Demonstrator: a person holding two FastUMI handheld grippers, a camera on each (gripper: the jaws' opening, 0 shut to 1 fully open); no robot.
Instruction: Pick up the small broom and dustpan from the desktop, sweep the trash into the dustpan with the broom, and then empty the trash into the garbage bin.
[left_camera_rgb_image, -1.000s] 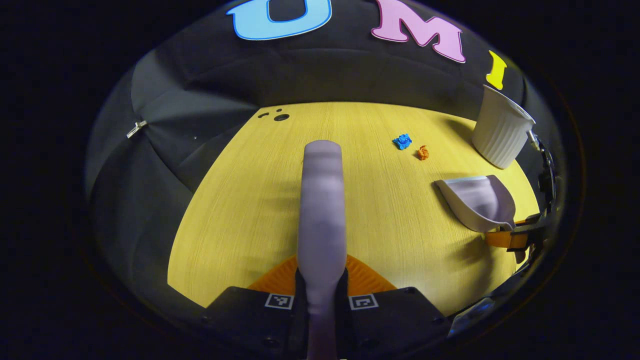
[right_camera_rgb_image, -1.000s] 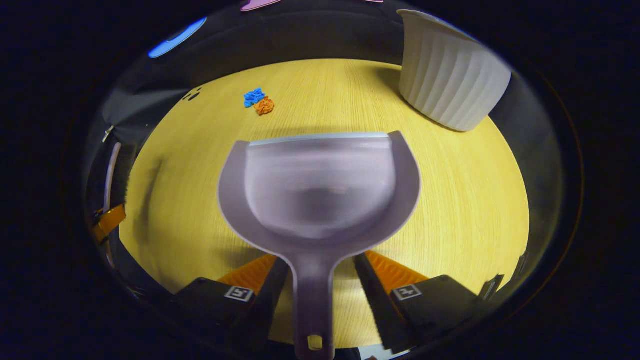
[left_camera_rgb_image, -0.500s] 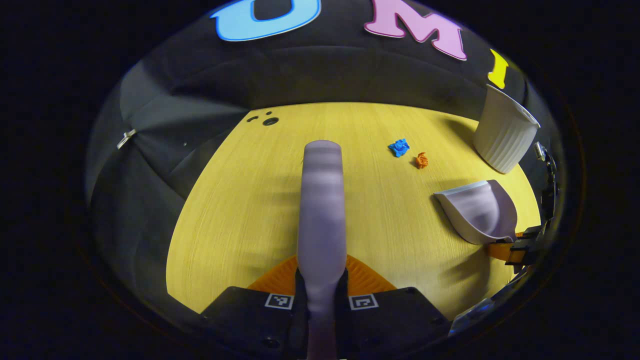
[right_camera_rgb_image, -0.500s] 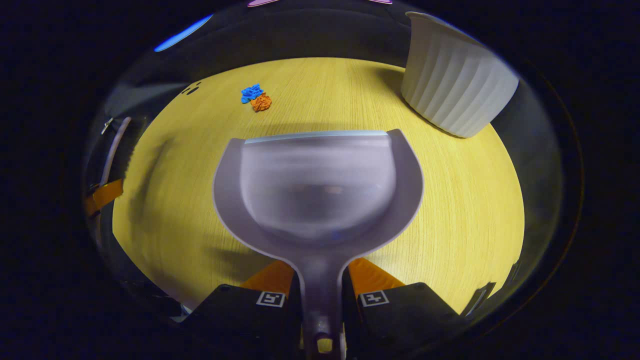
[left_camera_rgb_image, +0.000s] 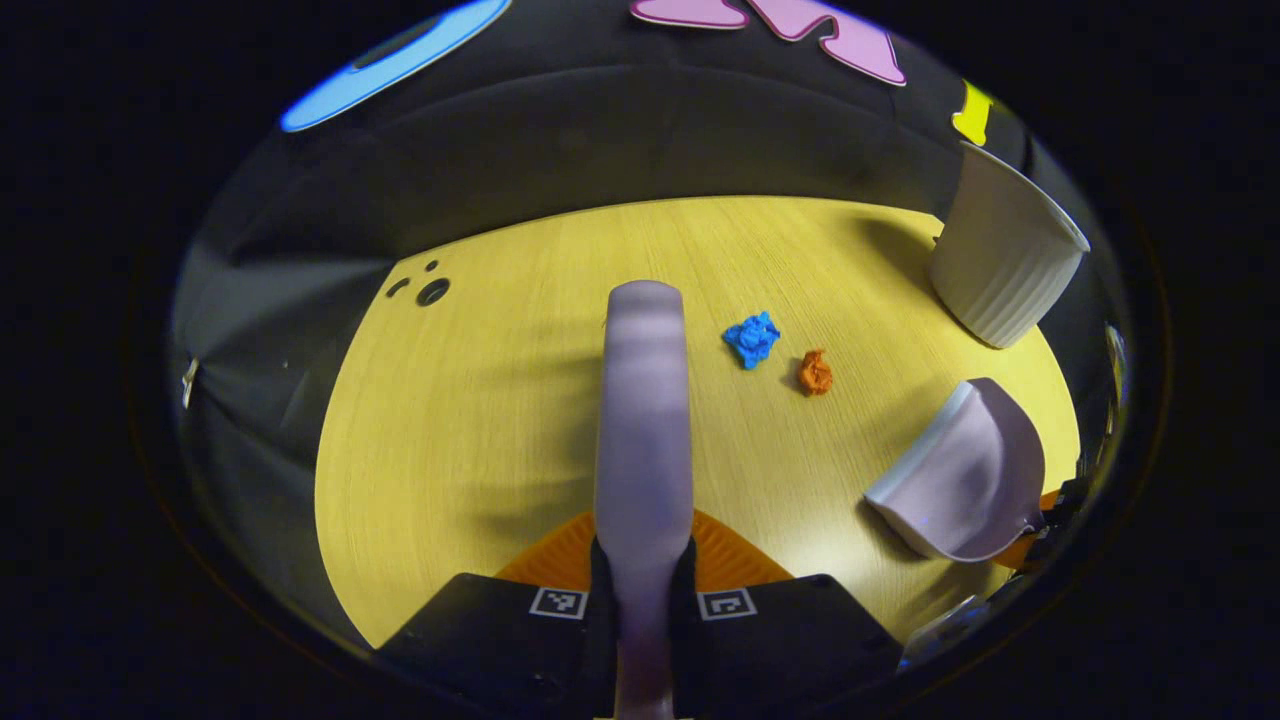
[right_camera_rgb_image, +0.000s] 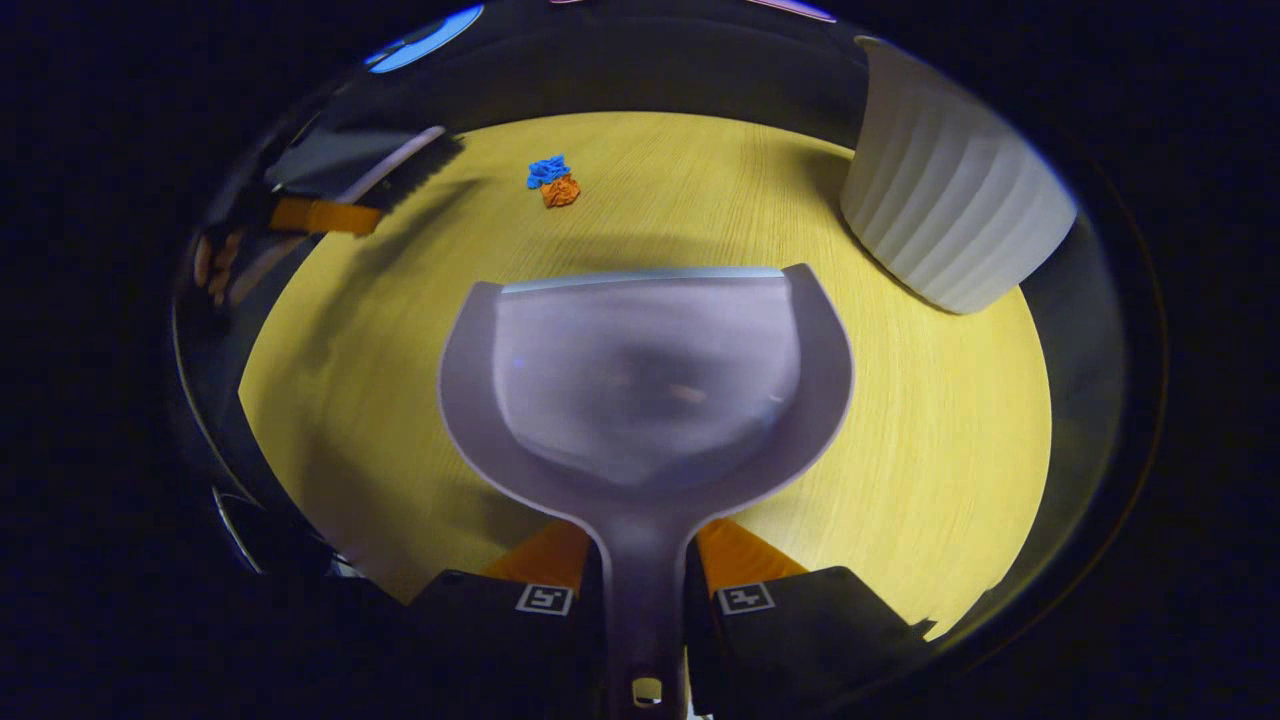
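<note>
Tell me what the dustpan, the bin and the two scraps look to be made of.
Dustpan: smooth moulded plastic, pale lilac, soft sheen. Garbage bin: likely matte white plastic, ribbed walls. Blue scrap and orange scrap: crumpled paper or thin foam; too small to tell.

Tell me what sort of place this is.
Likely a staged test booth, not a home: a yellow wood-grain desktop ringed by black cloth wall, with a white ribbed garbage bin standing on it.
</note>
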